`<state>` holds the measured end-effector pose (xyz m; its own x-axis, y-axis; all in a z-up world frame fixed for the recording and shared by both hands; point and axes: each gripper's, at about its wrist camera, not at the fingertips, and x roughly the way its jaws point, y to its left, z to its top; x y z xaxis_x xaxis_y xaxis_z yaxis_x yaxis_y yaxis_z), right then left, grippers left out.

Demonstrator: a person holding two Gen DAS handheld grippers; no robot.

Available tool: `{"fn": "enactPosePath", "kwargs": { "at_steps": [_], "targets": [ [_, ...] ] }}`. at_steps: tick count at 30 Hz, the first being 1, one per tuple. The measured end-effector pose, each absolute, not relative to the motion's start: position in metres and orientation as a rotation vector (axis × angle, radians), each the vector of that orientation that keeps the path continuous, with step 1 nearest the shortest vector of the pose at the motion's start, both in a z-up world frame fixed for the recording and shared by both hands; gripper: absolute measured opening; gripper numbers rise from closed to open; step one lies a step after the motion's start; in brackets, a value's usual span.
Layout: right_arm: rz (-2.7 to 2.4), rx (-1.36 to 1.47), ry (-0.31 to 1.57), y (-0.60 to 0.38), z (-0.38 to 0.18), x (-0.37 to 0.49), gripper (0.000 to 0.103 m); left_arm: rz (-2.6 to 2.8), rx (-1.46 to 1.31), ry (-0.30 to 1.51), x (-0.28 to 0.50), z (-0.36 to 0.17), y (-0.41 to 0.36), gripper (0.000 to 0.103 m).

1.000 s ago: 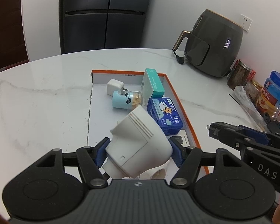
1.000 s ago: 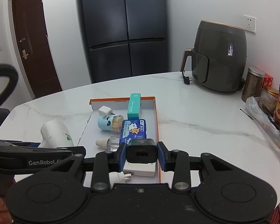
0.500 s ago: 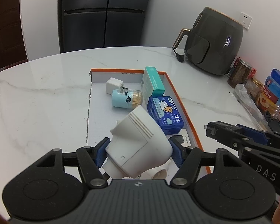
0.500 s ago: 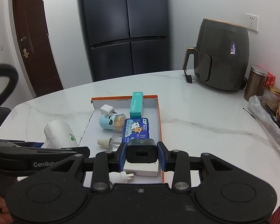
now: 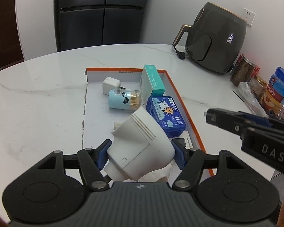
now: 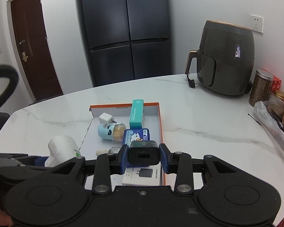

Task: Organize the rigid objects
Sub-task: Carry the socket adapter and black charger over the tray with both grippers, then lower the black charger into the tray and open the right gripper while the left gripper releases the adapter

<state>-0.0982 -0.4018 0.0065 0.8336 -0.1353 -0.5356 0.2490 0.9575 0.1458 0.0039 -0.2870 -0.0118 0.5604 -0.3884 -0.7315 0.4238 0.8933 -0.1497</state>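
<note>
White marble table (image 5: 37,98), orange-rimmed shallow cardboard tray (image 5: 187,109) getting crowded. Left gripper (image 5: 141,154) is clamping a white plastic plug-in device (image 5: 142,149) over the tray's near end; right gripper (image 6: 143,156) is pinching a black USB charger (image 6: 143,154). Risk – grippers sitting close, could be colliding when both lower.

The left tongs (image 5: 141,152) are clamped on a white plug-in device (image 5: 140,149), held tilted. The right tongs (image 6: 143,158) grip a black USB charger (image 6: 143,154), level, just right of the left.
</note>
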Motion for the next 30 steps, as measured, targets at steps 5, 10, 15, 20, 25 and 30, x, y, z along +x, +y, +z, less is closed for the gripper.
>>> {"fn": "enactPosePath", "kwargs": {
  "at_steps": [5, 10, 15, 20, 25, 30],
  "targets": [
    [-0.205, 0.212, 0.556, -0.408, 0.008, -0.084, 0.043, -0.482, 0.042, 0.865, 0.013, -0.016, -0.291, 0.068],
    [-0.199, 0.209, 0.558, -0.414, 0.009, -0.067, 0.043, -0.487, 0.04, 0.882, 0.023, -0.02, -0.298, 0.068],
    [-0.188, 0.202, 0.567, -0.419, 0.006, -0.047, 0.043, -0.491, 0.04, 0.903, 0.034, -0.027, -0.304, 0.068],
    [-0.181, 0.191, 0.578, -0.425, 0.0, -0.024, 0.043, -0.504, 0.045, 0.928, 0.041, -0.035, -0.309, 0.068],
    [-0.184, 0.175, 0.592, -0.432, -0.007, 0.002, 0.043, -0.525, 0.048, 0.957, 0.05, -0.045, -0.312, 0.068],
    [-0.192, 0.134, 0.592, -0.437, -0.015, 0.031, 0.044, -0.541, 0.043, 0.968, 0.055, -0.051, -0.314, 0.068]
  ]
}}
